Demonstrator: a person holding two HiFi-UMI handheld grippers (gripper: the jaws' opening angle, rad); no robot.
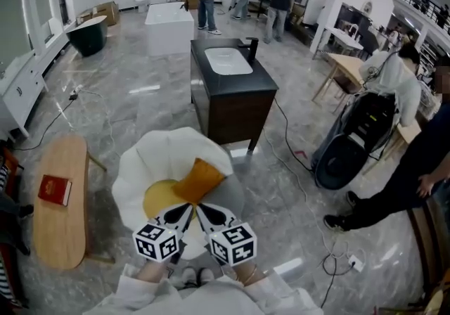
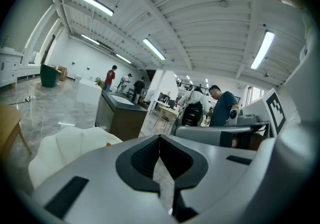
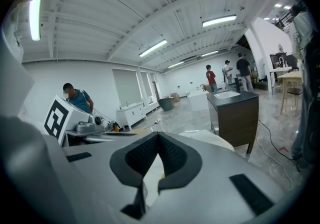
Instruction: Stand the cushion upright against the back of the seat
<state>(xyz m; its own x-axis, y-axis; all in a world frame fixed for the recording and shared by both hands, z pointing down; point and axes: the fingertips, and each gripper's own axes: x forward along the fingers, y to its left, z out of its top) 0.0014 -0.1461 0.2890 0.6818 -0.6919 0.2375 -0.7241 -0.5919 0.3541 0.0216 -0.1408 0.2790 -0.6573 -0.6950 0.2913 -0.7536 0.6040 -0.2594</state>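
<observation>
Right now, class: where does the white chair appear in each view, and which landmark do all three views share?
Head view: chair at lower centre.
Left gripper view: chair at lower left.
Right gripper view: chair low, just right of centre.
Shared landmark: the dark sink cabinet, standing right behind the chair in every view.

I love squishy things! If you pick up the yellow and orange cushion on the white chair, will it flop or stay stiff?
Probably floppy: the cushion seems to bend, part lying on the seat, part rising against the back of the white chair. Likely light for its size, since it looks puffy. It shouldn't roll, but may slump.
</observation>
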